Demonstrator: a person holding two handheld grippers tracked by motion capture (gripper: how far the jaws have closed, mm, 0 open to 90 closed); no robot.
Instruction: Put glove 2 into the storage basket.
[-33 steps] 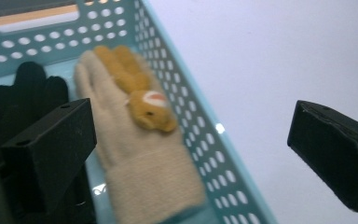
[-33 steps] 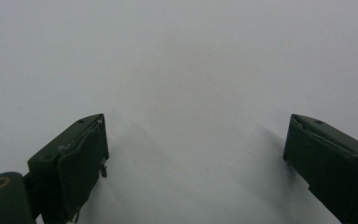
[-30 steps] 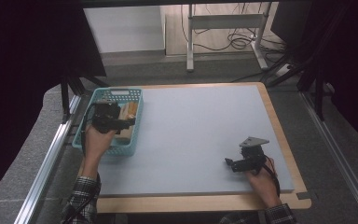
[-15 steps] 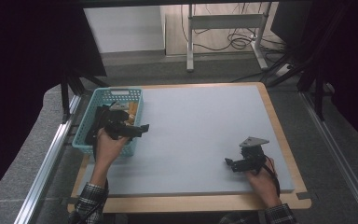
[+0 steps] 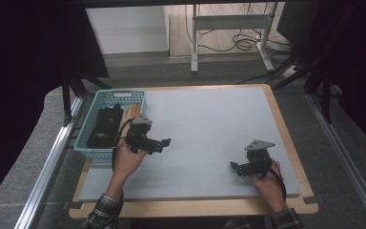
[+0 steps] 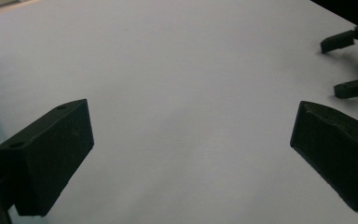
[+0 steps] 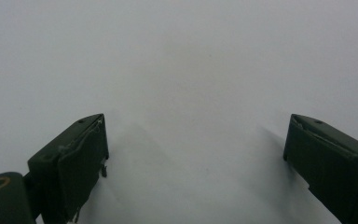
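A wooden-edged table [image 5: 286, 131] carries a wide pale grey mat [image 5: 209, 129] that covers nearly all of its top. At the mat's far left corner sits a teal basket [image 5: 106, 151] with latticed walls; inside it lie a black object [image 5: 106, 125] along its left part and a light wooden piece [image 5: 129, 114] against its right wall.

The left gripper [image 5: 164, 142] is held just to the right of the basket, over the mat, with its jaws pointing right, away from the basket. The basket and its contents lie behind and to the left of it, close by but apart from the jaws. In the left gripper view the left gripper [image 6: 186, 154] has its jaws spread wide with nothing between them but bare mat [image 6: 177, 84]; the other gripper's jaws show at the top right of that view.

The right gripper [image 5: 233, 166] rests low near the mat's near right corner, well apart from the basket, jaws pointing left. In the right gripper view the right gripper [image 7: 196, 154] is likewise wide open and empty over plain mat [image 7: 182, 60].
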